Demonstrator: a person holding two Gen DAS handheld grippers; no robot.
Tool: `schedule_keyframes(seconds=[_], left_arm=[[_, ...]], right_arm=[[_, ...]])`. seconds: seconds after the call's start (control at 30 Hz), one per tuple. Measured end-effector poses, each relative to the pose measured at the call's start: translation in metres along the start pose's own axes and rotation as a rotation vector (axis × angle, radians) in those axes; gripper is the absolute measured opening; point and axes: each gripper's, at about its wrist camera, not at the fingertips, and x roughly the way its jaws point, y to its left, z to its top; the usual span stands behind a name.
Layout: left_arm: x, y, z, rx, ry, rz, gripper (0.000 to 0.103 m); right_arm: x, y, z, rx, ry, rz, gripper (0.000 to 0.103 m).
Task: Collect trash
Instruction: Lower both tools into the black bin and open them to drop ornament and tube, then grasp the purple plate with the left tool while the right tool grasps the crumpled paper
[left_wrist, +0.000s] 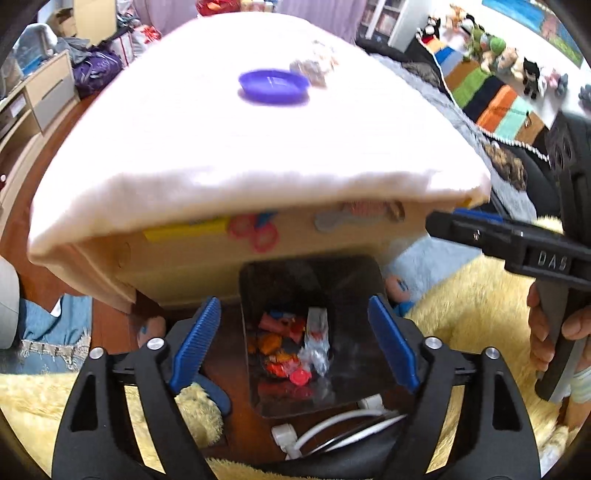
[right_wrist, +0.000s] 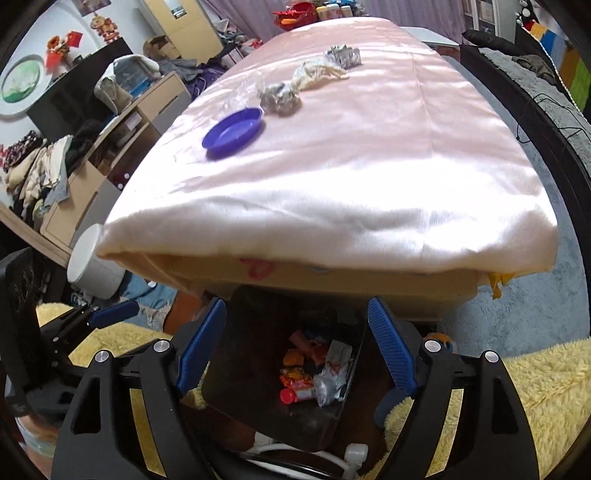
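Note:
A dark trash bin (left_wrist: 354, 280) (right_wrist: 236, 384) stands on the floor against the front of a low table. Inside lie several wrappers (left_wrist: 288, 347) (right_wrist: 317, 369), orange, red and silvery. My left gripper (left_wrist: 295, 343) hangs over the bin, open, nothing between its blue pads. My right gripper (right_wrist: 295, 350) is open above the same bin, also with nothing in it; its finger shows at the right of the left wrist view (left_wrist: 480, 232). On the pink tablecloth (right_wrist: 369, 147) lie a crumpled silver wrapper (right_wrist: 279, 98), a pale wrapper (right_wrist: 319, 75), a foil piece (right_wrist: 343, 55) and a blue dish (right_wrist: 233, 133) (left_wrist: 273, 86).
A yellow fluffy rug (left_wrist: 476, 306) (right_wrist: 546, 387) covers the floor around the bin. White cables and plugs (left_wrist: 332, 428) lie just in front of the bin. A white round stool (right_wrist: 92, 266) and wooden drawers (right_wrist: 122, 147) stand left of the table; a bed with a striped blanket (left_wrist: 491, 99) lies to its right.

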Motion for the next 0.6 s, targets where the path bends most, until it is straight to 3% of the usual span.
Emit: schedule_keyframes(seconds=[0.3,0.6], left_arm=[[-0.017,0.002,0.036,0.006,-0.060,0.035,0.081],[0.002,0.015,0.068,-0.006,-0.050,0.056,0.085]], right_arm=[[-0.015,0.005,0.030,-0.027,-0.044,-0.008,0.083],[-0.003,-0.007,0.070,-0.025,-0.050,-0.046,0.083]])
